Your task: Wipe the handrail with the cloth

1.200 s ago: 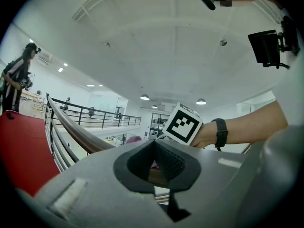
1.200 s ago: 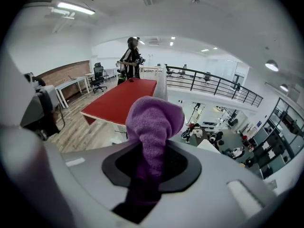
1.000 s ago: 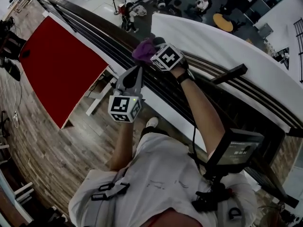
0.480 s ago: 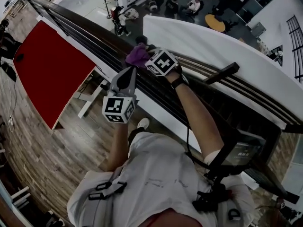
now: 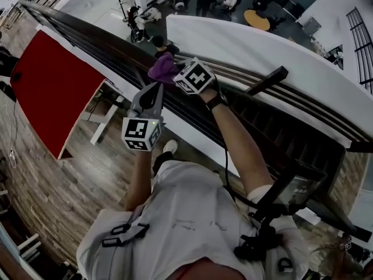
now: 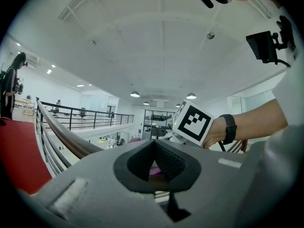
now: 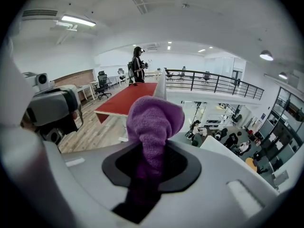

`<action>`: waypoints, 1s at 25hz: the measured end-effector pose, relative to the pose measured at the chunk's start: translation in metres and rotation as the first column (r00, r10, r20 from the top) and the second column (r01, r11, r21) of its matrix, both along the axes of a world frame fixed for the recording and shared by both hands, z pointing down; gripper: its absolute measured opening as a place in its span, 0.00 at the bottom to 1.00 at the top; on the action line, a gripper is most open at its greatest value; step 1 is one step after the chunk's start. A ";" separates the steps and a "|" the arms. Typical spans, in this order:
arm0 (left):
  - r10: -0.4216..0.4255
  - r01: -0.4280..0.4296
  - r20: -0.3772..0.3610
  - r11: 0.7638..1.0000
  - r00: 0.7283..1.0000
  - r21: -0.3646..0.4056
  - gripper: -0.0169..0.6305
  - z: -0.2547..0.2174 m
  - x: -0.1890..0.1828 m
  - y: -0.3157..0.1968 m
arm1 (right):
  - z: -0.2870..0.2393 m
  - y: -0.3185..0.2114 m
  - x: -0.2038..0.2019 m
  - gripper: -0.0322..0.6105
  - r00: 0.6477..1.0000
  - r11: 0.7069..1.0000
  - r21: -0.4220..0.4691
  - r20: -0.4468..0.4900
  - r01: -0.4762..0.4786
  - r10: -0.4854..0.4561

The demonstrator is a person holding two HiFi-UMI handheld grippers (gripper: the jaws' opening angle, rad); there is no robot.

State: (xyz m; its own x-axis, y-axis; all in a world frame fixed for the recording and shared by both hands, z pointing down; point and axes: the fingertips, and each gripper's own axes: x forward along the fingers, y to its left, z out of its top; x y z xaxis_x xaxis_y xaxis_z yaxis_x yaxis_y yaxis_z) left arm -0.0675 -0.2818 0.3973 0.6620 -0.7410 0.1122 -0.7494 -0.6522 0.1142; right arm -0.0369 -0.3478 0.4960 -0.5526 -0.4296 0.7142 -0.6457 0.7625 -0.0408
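Your right gripper (image 7: 151,163) pinches the purple cloth (image 7: 154,122), bunched past its fingertips at the handrail (image 5: 81,31), left gripper (image 6: 153,158) pressed shut and empty beside it, so dragging hard could yank the cloth free over the railing.

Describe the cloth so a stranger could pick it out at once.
Find the long dark handrail along the balcony edge. Partway along it, the right gripper is shut on the cloth, a fuzzy purple bundle bulging past its jaws. It is the only soft, purple thing; the left gripper beside it holds nothing.
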 end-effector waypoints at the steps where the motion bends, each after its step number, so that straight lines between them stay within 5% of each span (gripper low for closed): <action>1: 0.002 -0.002 0.005 1.000 1.000 -0.002 0.02 0.001 0.002 0.002 | 0.000 0.004 0.004 0.20 1.000 1.000 0.000 -0.001 -0.002 0.002; 25: 0.179 -0.179 0.033 0.984 0.983 0.003 0.02 -0.011 0.085 0.054 | -0.002 0.093 0.091 0.20 0.995 0.995 0.003 0.023 -0.099 0.099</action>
State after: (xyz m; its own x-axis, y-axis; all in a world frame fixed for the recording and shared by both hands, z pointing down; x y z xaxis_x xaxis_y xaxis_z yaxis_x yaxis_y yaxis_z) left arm 0.0176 -0.2281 0.3859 0.7802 -0.6115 0.1321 -0.6236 -0.7768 0.0872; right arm 0.0536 -0.2550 0.4936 -0.5232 -0.4858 0.7002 -0.7168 0.6952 -0.0533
